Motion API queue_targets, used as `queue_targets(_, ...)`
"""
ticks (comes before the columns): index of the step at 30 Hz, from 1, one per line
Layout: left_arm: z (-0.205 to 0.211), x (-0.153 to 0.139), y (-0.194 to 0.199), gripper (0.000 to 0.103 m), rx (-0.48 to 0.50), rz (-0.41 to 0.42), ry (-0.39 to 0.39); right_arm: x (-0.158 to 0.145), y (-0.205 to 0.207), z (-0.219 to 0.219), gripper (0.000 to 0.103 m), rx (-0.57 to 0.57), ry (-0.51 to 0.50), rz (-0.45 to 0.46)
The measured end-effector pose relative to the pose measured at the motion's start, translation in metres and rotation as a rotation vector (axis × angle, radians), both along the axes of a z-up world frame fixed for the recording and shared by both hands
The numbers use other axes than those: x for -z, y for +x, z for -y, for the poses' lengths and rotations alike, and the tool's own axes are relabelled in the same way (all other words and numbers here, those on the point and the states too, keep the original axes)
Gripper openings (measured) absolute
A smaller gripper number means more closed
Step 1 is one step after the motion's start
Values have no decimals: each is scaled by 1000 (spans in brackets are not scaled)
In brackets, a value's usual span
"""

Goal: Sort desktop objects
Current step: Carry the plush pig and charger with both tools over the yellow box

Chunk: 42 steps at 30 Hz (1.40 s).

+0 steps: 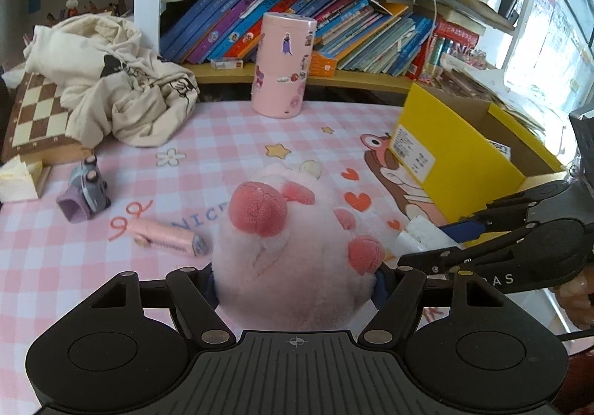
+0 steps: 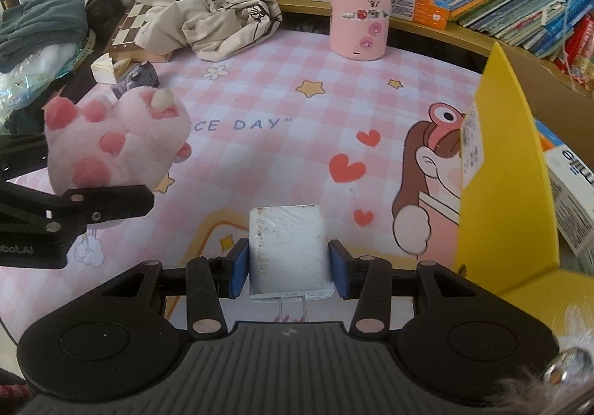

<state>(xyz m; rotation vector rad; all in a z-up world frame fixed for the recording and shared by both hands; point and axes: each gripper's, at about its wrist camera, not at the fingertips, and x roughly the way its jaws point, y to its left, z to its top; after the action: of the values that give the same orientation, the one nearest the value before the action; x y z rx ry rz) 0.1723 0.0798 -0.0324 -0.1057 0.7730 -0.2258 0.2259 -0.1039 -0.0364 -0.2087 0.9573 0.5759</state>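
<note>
Left gripper (image 1: 295, 281) clamped on the pink plush paw (image 1: 293, 240); right gripper (image 2: 289, 266) clamped on the white charger block (image 2: 286, 248) — both lifted clear of the pink checked mat (image 2: 297, 88). Yellow box (image 2: 508, 192) at three o'clock in the right wrist view, two o'clock in the left. Best carried over the rim one at a time — charger first, being nearer. Keep squeeze steady; release only once well inside, clear of the wall.
</note>
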Motion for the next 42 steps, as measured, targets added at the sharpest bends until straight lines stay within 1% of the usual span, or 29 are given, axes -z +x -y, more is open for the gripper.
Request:
queue_targets(10, 8, -7, -29, 72, 31, -4, -30, -6, -35, 20, 42, 14, 2, -9)
queue_targets(19, 15, -15, -50, 72, 58, 10, -33, -11, -65, 35, 42, 54, 20, -15)
queue_targets(26, 18, -17, -64, 72, 77, 5, -41, -9, -83, 44, 42, 79, 16, -33)
queue_targets(34, 25, -19, -73, 72, 104, 6, -47, -13, -100, 54, 42, 113, 18, -19)
queue_targets(42, 34, -20, -72, 72, 145, 2, -48, -12, -109, 67, 42, 162, 23, -21)
